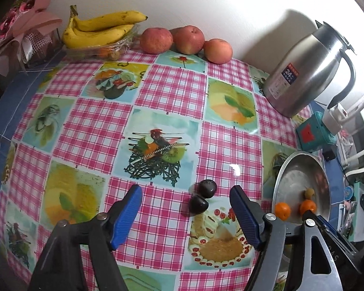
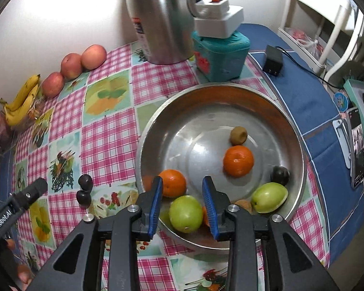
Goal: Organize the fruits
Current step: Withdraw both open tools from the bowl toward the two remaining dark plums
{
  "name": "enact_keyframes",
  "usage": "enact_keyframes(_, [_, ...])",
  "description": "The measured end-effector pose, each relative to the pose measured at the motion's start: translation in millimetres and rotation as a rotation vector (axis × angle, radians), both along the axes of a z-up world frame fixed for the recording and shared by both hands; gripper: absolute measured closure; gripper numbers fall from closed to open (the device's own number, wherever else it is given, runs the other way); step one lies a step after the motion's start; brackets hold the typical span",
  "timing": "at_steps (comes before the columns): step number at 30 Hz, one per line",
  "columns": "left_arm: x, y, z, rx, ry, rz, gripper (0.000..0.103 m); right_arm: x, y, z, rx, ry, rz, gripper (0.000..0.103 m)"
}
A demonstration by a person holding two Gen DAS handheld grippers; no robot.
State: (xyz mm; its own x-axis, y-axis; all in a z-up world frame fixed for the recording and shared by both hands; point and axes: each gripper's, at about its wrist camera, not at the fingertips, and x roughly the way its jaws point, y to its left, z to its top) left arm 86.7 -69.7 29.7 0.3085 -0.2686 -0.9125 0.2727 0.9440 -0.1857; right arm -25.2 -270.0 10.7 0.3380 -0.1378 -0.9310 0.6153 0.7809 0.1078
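Observation:
Two dark plums (image 1: 207, 188) (image 1: 198, 205) lie touching on the checked tablecloth (image 1: 172, 89). My left gripper (image 1: 186, 190) hangs open above them, one blue pad on either side, touching neither. The steel bowl (image 2: 230, 92) holds two oranges (image 2: 238, 160) (image 2: 172, 183), a kiwi (image 2: 239, 135), a dark plum (image 2: 280, 175) and two green fruits (image 2: 185, 213) (image 2: 269, 197). Over the bowl's near side, my right gripper (image 2: 183, 181) is slightly open. The nearer green fruit sits low between its pads, with a gap showing on the left. One finger of the left gripper (image 2: 34, 191) shows beside the plums (image 2: 85, 181).
Bananas (image 1: 102, 28) in a clear tray and three apples (image 1: 188, 39) line the back wall. A steel jug (image 1: 310, 70), a teal box (image 2: 220, 55) with a white adapter, a black charger (image 2: 273, 60) and phones (image 2: 356, 145) crowd the right. A pink gift box (image 1: 24, 38) stands far left.

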Motion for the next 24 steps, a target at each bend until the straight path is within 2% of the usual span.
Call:
enact_keyframes(5, [0, -2, -7, 0.017, 0.018, -0.007, 0.023, 1, 2, -4, 0.002, 0.002, 0.006, 0.061])
enact_keyframes(6, [0, -2, -8, 0.020, 0.020, -0.007, 0.023, 1, 1, -4, 0.005, -0.001, 0.005, 0.056])
enact_keyframes(8, [0, -3, -8, 0.024, 0.020, -0.006, 0.015, 1, 1, -5, -0.001, -0.003, 0.002, 0.049])
enact_keyframes(11, [0, -2, -8, 0.024, 0.017, -0.005, 0.013, 1, 1, -6, -0.015, -0.006, 0.002, 0.043])
enact_keyframes(13, [1, -2, -8, 0.024, 0.017, -0.006, 0.013, 1, 1, -6, -0.012, -0.010, 0.003, 0.031])
enact_keyframes(14, [1, -2, -9, 0.026, 0.019, -0.007, 0.013, 1, 1, -6, -0.014, -0.013, 0.005, 0.028])
enact_keyframes(19, [1, -4, -12, 0.043, 0.025, -0.016, 0.011, 2, 3, -6, -0.016, -0.021, 0.013, 0.024])
enact_keyframes(22, [0, -4, -11, 0.047, 0.008, -0.020, 0.001, 2, 3, -7, -0.021, -0.017, 0.014, 0.017])
enact_keyframes(24, [0, -4, -9, 0.048, -0.008, -0.025, 0.000, 2, 3, -7, -0.022, -0.014, 0.013, 0.012])
